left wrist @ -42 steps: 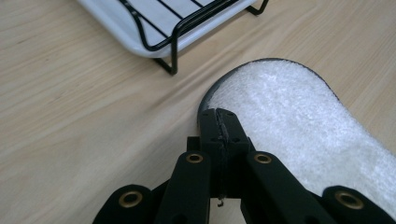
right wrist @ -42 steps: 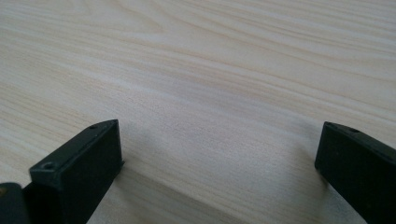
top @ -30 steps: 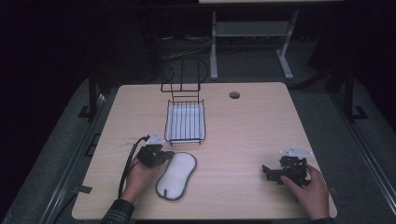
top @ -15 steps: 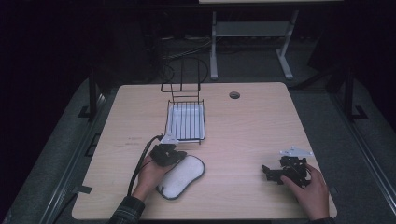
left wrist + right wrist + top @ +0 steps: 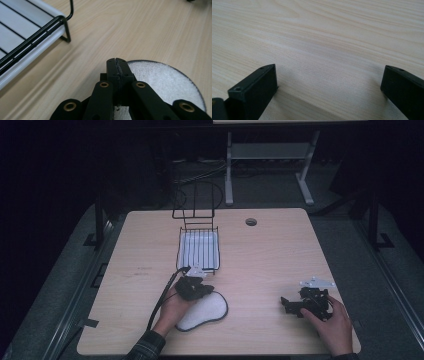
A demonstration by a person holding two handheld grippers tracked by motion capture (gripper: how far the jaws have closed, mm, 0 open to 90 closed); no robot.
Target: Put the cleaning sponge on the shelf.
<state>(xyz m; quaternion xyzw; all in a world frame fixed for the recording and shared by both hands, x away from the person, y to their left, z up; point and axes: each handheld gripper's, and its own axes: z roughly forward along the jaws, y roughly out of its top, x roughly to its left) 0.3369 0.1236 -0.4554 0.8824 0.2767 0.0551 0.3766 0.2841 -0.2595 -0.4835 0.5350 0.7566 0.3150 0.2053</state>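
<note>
White pad (image 5: pixel 204 311), dark-edged; black rack (image 5: pixel 198 240)

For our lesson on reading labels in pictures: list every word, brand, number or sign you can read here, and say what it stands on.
No readable text in any view.
Table: a faint dark mark near its left side, too small to read.
Wire rack, white pad, left hand-held gripper and right hand-held gripper: no lettering visible.
</note>
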